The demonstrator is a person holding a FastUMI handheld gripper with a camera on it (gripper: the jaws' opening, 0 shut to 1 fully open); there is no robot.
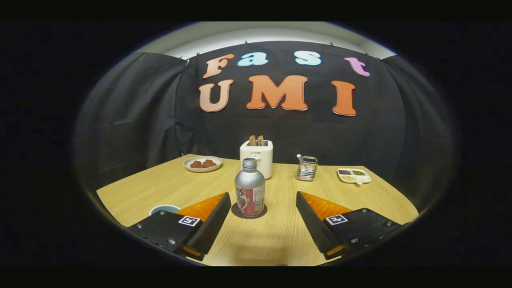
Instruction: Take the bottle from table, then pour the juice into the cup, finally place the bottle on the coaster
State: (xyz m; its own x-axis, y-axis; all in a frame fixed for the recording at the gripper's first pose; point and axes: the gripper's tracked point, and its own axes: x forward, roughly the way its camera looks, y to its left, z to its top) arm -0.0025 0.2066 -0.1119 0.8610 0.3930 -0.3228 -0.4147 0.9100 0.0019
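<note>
Looking down the gripper (pixel 264 218), both fingers are spread wide with nothing between the pads, just bare wooden tabletop (pixel 276 236). Each finger carries one small square marker tag on its black base, so two tags total; the patterns are too small to make out.

Just ahead of the fingertips, slightly toward the left finger, stands one silver bottle (pixel 249 188), upright with its cap on, sitting on a dark round coaster (pixel 249 212). It has a red label with some print, but I can't read any of it. The coaster is mostly covered by the bottle, only its rim peeks out.

Right beside the left finger, on the outer side, there's one cup (pixel 164 209), half hidden behind the finger, only the rim and a dark inside showing.

Beyond the bottle: one white toaster (pixel 257 158) with two slices poking up, its logo too blurry to read. Further left, one plate (pixel 203 163) with two brownish pieces. To the right, one clear holder (pixel 307 168) with something thin inside, then one divided dish (pixel 354 176) with three fillings.
</note>
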